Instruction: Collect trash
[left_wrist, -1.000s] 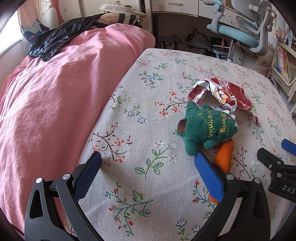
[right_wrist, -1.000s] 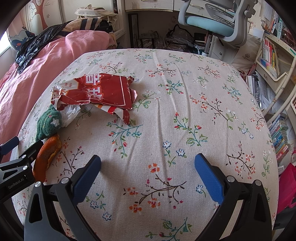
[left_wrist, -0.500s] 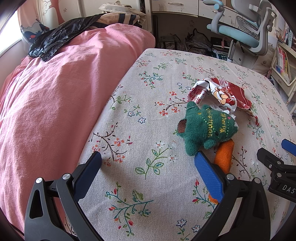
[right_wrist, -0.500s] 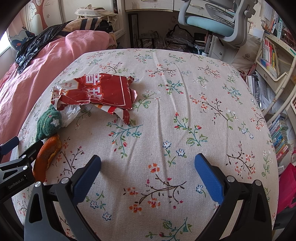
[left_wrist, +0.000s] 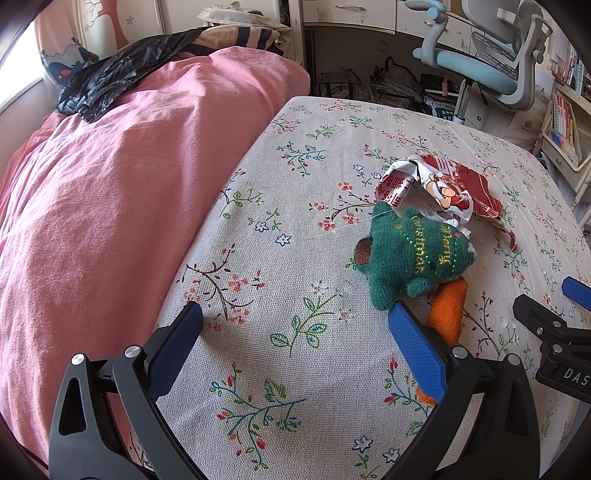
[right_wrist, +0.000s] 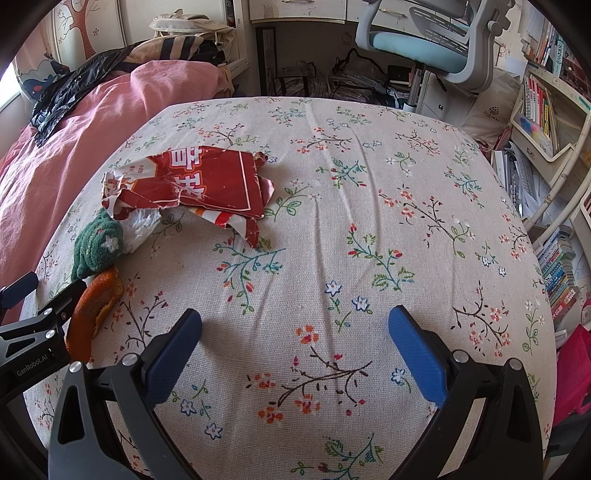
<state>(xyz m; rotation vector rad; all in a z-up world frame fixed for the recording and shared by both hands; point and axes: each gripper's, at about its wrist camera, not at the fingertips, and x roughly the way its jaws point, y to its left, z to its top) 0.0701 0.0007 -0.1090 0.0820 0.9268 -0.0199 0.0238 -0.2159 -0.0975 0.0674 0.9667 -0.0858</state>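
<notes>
A torn red and white snack wrapper lies on the floral bedsheet, also seen crumpled in the left wrist view as the wrapper. Crumpled white paper sits under its near edge. An orange peel lies beside a green knitted Christmas-tree toy; the same peel and toy show at the left of the right wrist view. My left gripper is open, its right finger just short of the peel. My right gripper is open over bare sheet.
A pink duvet covers the left half of the bed, with a black plastic bag on its far end. A blue office chair and desk stand beyond the bed. Bookshelves and stacked books line the right side.
</notes>
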